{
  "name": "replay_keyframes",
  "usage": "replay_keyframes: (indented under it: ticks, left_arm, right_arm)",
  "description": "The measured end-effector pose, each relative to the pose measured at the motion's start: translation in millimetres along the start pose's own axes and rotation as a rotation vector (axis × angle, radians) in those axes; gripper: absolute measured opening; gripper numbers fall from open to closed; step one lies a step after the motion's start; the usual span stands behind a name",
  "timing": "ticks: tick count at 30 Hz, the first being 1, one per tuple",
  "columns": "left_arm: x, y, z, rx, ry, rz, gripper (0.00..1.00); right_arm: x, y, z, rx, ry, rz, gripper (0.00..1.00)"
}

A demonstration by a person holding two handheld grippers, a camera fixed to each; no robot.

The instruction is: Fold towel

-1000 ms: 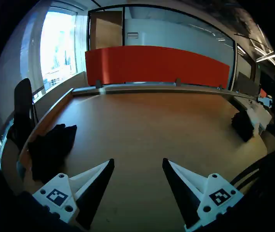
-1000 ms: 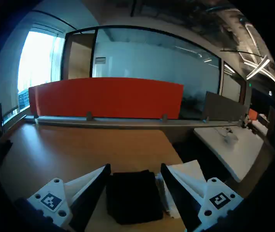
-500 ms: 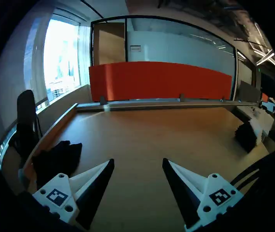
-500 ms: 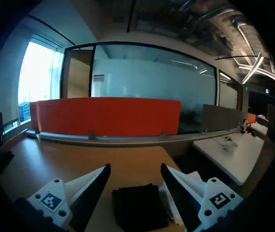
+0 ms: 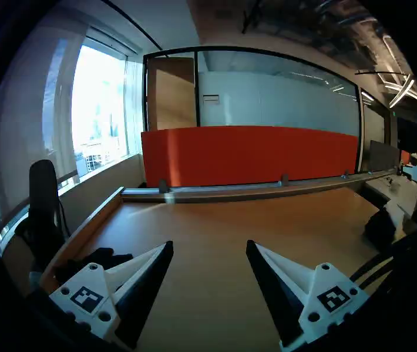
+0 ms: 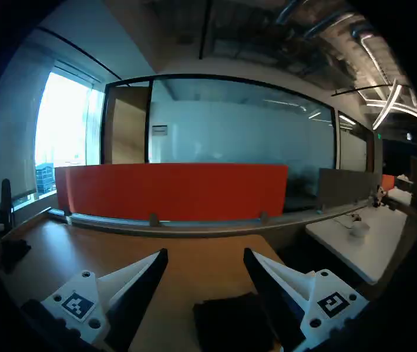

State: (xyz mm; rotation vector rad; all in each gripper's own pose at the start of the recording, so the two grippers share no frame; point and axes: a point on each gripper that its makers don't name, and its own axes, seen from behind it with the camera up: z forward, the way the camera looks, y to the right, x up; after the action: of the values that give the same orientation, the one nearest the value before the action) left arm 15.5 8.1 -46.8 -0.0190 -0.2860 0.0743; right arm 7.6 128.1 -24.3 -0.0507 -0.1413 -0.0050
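While my left claw [image 5: 208, 243] and my right claw [image 6: 205, 251] both gape wide, gripping nothing, black towels lie low on the worktop [image 5: 226, 229].
Seen in the right gripper view, the folded black towel [image 6: 235, 320] sits at six o'clock just beyond my fingers: flat, squarish, with a soft matte pile, on smooth orange-brown wood. Seen in the left gripper view, a crumpled black towel [image 5: 94, 259] lies heaped at eight o'clock by the worktop's edge, and a dark folded pile [image 5: 379, 227] rests at three o'clock. A smooth orange divider panel [image 5: 249, 155] stands at twelve o'clock.
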Motion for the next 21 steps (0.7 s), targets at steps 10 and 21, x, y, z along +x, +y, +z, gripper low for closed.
replay_keyframes:
  ticks: [10, 21]
  left_arm:
    - [45, -6.0, 15.5, 0.0, 0.096, 0.012, 0.92]
    - [68, -6.1, 21.0, -0.006, 0.155, 0.009, 0.92]
  right_arm:
    - [28, -48, 6.1, 0.046, 0.05, 0.011, 1.0]
    - [48, -111, 13.7, 0.109, 0.094, 0.033, 1.0]
